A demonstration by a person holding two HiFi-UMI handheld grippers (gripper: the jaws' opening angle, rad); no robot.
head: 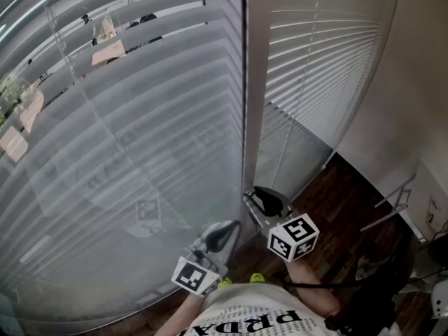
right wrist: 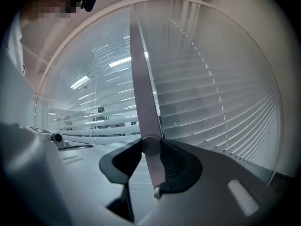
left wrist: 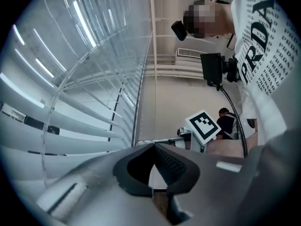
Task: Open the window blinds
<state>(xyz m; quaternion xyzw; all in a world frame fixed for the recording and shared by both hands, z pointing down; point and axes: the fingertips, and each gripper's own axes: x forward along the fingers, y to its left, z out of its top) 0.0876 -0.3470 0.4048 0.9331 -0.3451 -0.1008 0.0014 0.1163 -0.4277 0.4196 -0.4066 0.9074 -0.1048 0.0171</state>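
We are gripping the blinds' wand low by the window post.
The right gripper (right wrist: 151, 149) is holding its jaws tight on the thin pale wand (right wrist: 140, 74), which is running up in front of the post (head: 253, 82) between the two blinds. The left blind (head: 126, 152) and the right blind (head: 322, 54) are both hanging lowered, slats tilted mostly shut. The left gripper (left wrist: 153, 147) is hovering just beside the right one, jaws pressed together on nothing, above the dark floor (head: 350, 201).
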